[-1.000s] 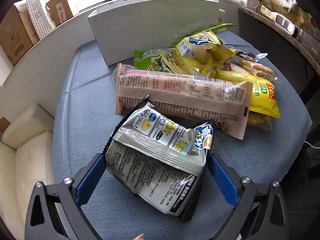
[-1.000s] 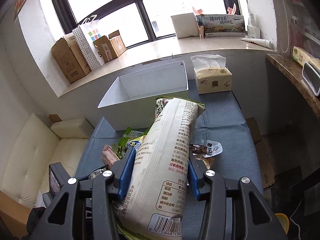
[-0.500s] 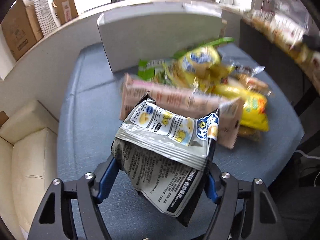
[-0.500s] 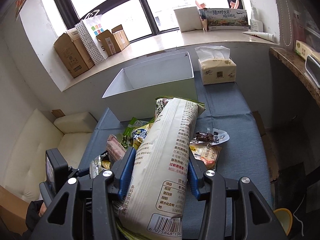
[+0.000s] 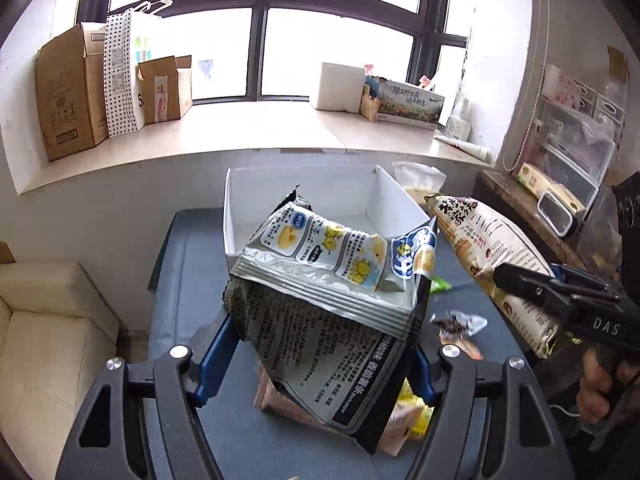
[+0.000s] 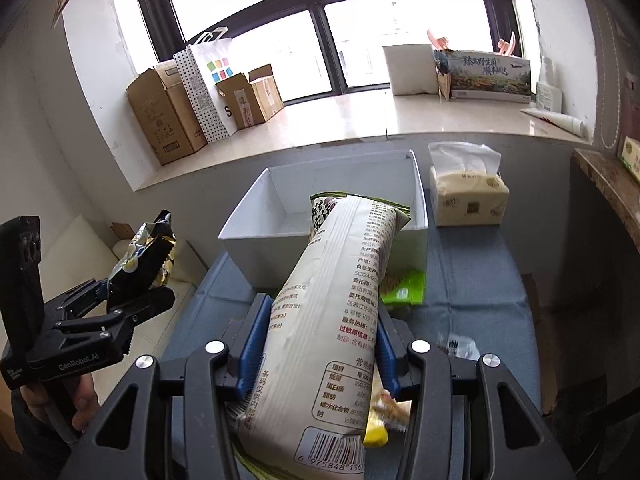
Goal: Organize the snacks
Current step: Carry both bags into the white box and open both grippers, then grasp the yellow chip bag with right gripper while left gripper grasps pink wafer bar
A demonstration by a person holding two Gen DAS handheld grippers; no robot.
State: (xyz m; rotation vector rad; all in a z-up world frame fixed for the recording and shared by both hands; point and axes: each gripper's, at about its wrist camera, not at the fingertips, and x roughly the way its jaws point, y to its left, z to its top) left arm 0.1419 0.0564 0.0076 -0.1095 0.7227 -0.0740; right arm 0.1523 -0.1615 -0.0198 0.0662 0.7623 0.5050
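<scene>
Silver foil crumples between the blue pads of the left gripper [image 5: 320, 350], whose fingers are about half closed and clamped on a silver chip bag [image 5: 332, 312]. The bag is raised clear of the blue table [image 5: 180, 280] and hangs in front of the white box [image 5: 308, 200], which stands open at the far end of the table under the window sill. In the right wrist view the same gripper [image 6: 132, 300] shows at the left edge, with the bag's dark and gold face [image 6: 148, 256] sticking up from it.

The right gripper [image 6: 320, 344] has its fingers partly closed on a long cream bag [image 6: 332, 320], pressing it from both sides. That bag points toward the box, its far end over the near wall [image 6: 256, 252]. From the left wrist the cream bag [image 5: 484, 248] and the right gripper [image 5: 532, 284] appear at the right, held by a hand [image 5: 600, 380].

Below, more snacks lie on the table: a green packet [image 6: 402, 288] just beside the box, a small dark wrapper [image 5: 456, 322], and pink and yellow packs [image 5: 404, 412] under the silver bag. A tissue pack [image 6: 468, 196] sits just right of the box.
</scene>
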